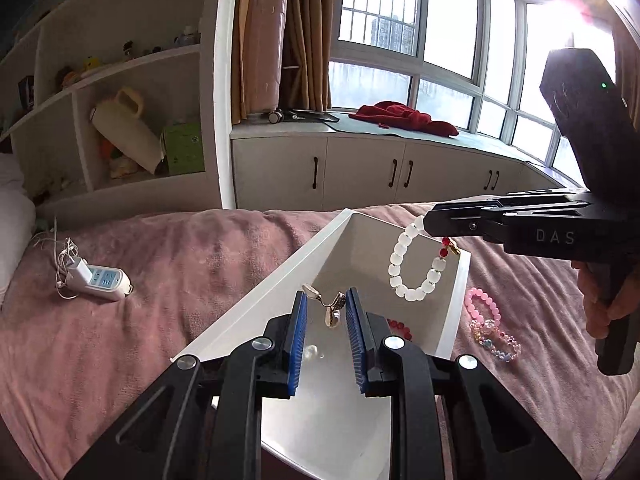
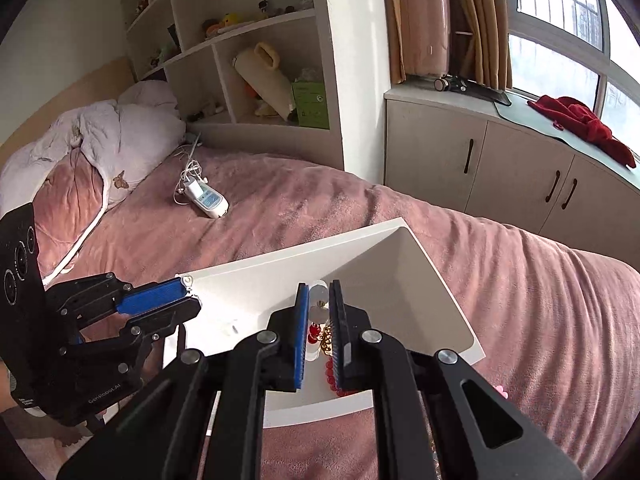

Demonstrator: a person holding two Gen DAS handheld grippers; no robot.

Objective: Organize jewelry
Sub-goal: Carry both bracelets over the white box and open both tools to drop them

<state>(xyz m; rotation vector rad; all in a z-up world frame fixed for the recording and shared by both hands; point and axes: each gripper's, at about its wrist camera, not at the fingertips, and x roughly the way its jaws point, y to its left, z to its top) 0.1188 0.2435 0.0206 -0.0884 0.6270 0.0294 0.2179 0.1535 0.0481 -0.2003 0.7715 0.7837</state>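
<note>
Both claws over the white tray (image 1: 256,280) on the bed (image 1: 180,260), each with jewelry.
Left claw (image 1: 326,312): pads part-open, a small gold/white ear-clip piece (image 1: 330,308) spans the gap, seemingly touching both pads, above the tray floor. Right claw (image 2: 319,320): closed down on a white bead bracelet (image 1: 412,268) with red beads and a gold charm; in the left view it dangles from the tips over the tray. Red beads (image 1: 400,328) lie in the tray; pink and pastel bracelets (image 1: 490,320) on the blanket just beside it. Readable: "DAS" on right claw body, "GenRobot.AI" on left. Power strip (image 1: 100,278) well apart.
</note>
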